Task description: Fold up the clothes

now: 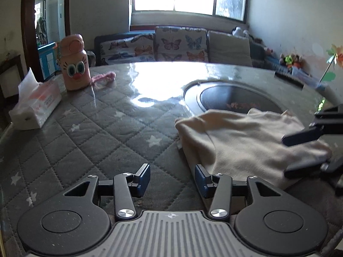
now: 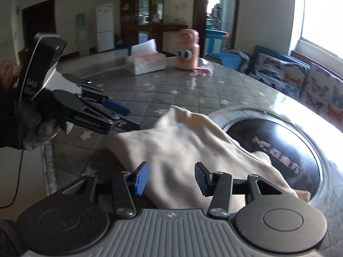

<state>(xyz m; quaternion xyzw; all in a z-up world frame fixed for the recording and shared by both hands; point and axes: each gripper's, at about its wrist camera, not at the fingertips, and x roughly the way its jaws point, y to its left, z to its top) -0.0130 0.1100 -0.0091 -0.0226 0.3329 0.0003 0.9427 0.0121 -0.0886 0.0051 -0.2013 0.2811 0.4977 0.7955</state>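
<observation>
**A:** Figure, both wrist views. Which risks follow from this arrangement, largest item first?

**B:** The bench (image 1: 90,128), under a glossy quilted cover, has a dark round inset (image 2: 278,150) at right of centre. The cream garment (image 1: 235,137), loosely folded, lies at lower right of the left view, its far part draped over that inset. In my judgement a pull across the slick cover would slide the whole bundle instead of creasing it, and the part over the inset's rim could sag and spoil the fold.

**A:** And the grippers?

**B:** The left gripper (image 1: 172,178) has its jaws partly apart with nothing between them; its right pad sits just beside the garment's near edge. The right gripper (image 2: 171,178) is likewise part-open and empty, poised over the cloth. Both tools converge on one small bundle, so a collision is plausible, as is pinching several layers at once.

**A:** Smaller objects?

**B:** The tissue box (image 1: 35,107) and the pink bottle (image 1: 74,62) stand well apart at upper left of the left view; only a wide sweep would reach them.

**A:** Legible writing?

**B:** The inset bears gold characters, too blurred to read. The left gripper's body in the right view shows "cenRobot.AI", partly legible, and "DAS" on its handle. The tissue box print is too small to tell.
</observation>
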